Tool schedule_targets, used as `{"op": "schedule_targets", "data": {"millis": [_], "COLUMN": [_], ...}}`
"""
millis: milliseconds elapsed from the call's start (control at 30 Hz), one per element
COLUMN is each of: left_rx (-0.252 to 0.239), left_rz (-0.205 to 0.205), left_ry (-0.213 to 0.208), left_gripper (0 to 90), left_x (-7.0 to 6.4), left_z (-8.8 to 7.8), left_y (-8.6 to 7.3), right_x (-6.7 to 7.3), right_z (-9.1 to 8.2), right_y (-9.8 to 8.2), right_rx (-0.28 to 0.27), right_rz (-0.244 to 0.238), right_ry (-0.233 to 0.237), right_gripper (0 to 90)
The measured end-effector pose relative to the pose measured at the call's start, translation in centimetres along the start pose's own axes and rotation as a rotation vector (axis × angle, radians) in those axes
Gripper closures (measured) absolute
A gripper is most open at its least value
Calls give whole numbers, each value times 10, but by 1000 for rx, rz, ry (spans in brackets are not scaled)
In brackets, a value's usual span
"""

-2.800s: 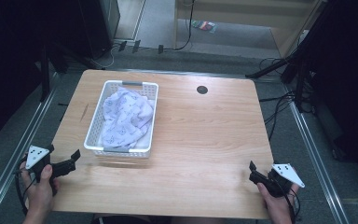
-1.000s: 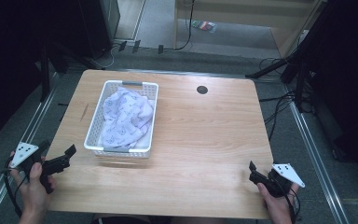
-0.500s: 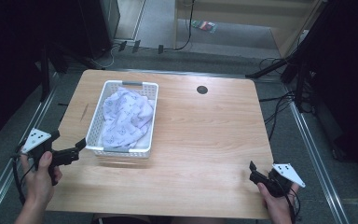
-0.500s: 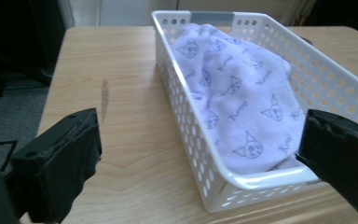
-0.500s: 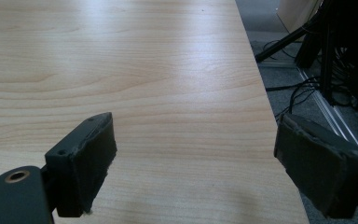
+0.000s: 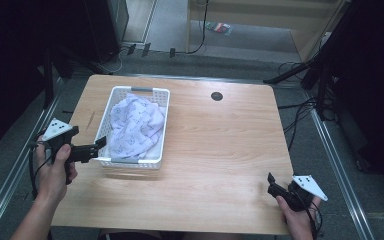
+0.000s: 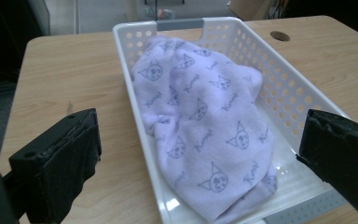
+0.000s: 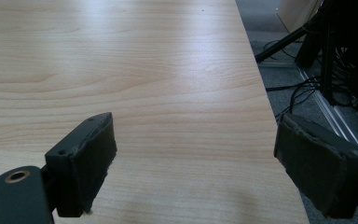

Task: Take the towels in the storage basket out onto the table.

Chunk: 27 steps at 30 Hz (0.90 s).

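My left gripper [image 6: 98, 147] hangs at the near left corner of the white basket [image 6: 156, 154], its jaws spread wide and holding nothing; from the high view the tips sit just beside the basket's wall, though I cannot tell whether they touch it. Looking along those jaws in the left gripper view, one black pad [image 7: 65, 156] stands over the bare table [image 7: 70, 74] outside the basket's left wall, and the other stands over the basket's near right corner. Between them lies the pale lilac cloth [image 7: 205, 126] with its cat-face print, bunched up inside the basket and reaching from near the far handle to the near wall. My right gripper [image 6: 271, 183] rests well apart from the basket, at the table's near right corner, jaws likewise wide and empty over plain wood.
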<state>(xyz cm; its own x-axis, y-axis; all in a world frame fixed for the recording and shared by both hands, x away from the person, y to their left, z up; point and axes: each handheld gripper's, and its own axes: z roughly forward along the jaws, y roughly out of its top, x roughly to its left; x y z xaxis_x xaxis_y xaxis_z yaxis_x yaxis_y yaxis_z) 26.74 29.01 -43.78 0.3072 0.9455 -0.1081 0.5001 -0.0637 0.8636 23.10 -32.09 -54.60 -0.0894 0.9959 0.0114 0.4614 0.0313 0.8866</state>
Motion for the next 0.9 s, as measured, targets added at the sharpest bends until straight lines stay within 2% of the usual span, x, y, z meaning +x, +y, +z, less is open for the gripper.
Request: {"op": "schedule_targets", "data": {"millis": [267, 600, 900], "left_rx": [55, 111, 154], "left_rz": [0, 8, -8], "left_ry": [-24, -28, -28], "left_gripper": [0, 0, 0], "left_x": [-10, -22, -21], "left_z": [23, 52, 75], "left_y": [17, 31, 40], "right_x": [0, 0, 0], "right_z": [0, 0, 0], "right_y": [0, 0, 0], "right_rx": [-1, -2, -2], "right_rz": [1, 3, 3], "right_ry": [1, 3, 4], "right_gripper": [132, 132, 132]}}
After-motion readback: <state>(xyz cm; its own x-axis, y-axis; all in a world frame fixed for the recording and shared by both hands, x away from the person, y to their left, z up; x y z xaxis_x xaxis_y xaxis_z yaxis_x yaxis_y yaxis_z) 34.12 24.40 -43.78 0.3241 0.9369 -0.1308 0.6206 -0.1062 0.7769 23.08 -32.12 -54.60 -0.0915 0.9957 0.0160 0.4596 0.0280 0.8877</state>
